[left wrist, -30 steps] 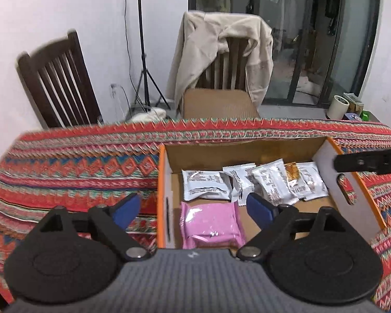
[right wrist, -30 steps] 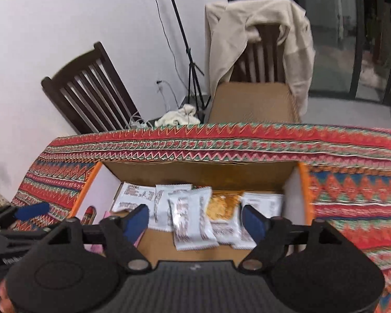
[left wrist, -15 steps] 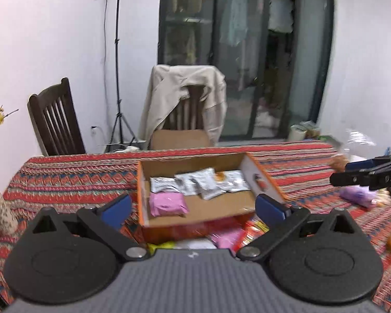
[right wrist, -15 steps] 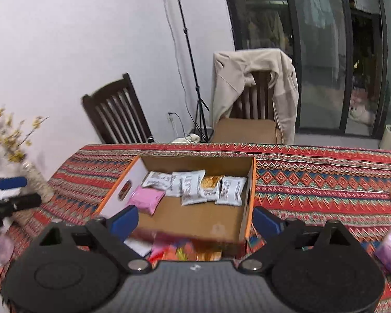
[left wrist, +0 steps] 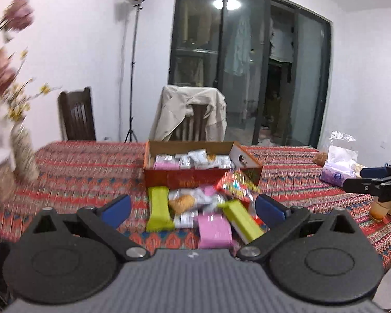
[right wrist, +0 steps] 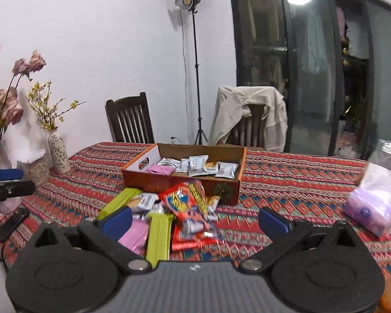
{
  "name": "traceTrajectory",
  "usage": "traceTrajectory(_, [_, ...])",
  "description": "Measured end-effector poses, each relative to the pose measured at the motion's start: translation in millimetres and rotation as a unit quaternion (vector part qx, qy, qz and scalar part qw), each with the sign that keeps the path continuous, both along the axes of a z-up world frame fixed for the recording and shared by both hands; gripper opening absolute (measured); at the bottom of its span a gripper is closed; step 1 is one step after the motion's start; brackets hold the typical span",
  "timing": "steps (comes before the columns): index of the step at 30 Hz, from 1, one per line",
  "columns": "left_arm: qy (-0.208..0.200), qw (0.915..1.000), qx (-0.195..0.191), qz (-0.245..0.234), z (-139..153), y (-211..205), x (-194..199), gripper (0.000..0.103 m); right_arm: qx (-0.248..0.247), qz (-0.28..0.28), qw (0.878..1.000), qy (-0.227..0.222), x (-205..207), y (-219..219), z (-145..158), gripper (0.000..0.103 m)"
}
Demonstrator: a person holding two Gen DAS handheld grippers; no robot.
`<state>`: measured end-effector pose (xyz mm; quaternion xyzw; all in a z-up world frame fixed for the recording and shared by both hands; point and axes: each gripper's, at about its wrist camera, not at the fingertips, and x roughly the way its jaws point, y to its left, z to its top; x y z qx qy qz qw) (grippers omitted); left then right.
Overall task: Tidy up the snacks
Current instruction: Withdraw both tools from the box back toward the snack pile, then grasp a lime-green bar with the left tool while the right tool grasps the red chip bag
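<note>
A table (right wrist: pixel 294 182) under a red patterned cloth fills the lower half of both views; its near edge is hidden behind the gripper bodies. On it sits an open cardboard box (right wrist: pixel 181 180) holding a row of white packets (right wrist: pixel 198 165) and one pink packet (right wrist: pixel 161 169); their print is too small to read. Just in front of the box, touching its near wall, lies a loose pile of snacks (right wrist: pixel 169 216): a red bag (right wrist: pixel 189 203), green bars (left wrist: pixel 157 208) and a pink pack (left wrist: pixel 214 230), blurred in the left wrist view and partly covered by gripper fingers in the right one. A vase (right wrist: pixel 58 151) of flowers stands at the table's left end, and a clear bag (right wrist: pixel 372 203) at its right end is cut off by the frame. The left gripper (left wrist: pixel 193 210) is spread wide with nothing between its fingers, above the pile. The right gripper (right wrist: pixel 194 220) is likewise spread and empty, near the pile.
</note>
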<state>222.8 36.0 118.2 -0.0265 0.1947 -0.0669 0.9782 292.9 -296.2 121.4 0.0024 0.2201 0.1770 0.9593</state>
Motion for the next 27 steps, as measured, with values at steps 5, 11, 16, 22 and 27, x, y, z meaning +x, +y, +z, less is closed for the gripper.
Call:
traceTrajectory(5, [0.032,0.9993,0.013,0.012,-33,-3,-27,0.103,0.0,-0.015,1.0,-0.01,-44,9,-28,0.103])
traceTrajectory(11, [0.055,0.9978,0.031,0.019,-57,-1,-33,0.103,0.013,-0.01,1.0,0.009,-66,18,-65,0.103])
traceTrajectory(16, [0.067,0.9973,0.024,0.016,-66,-1,-18,0.103,0.004,-0.018,0.999,0.031,-58,26,-84,0.103])
traceTrajectory(22, [0.082,0.9962,0.021,0.017,-75,0,12,0.103,-0.002,-0.017,0.999,0.031,-41,33,-95,0.103])
traceTrajectory(27, [0.087,0.9957,0.019,0.023,-81,5,57,0.103,-0.004,0.001,1.0,0.019,-14,37,-103,0.103])
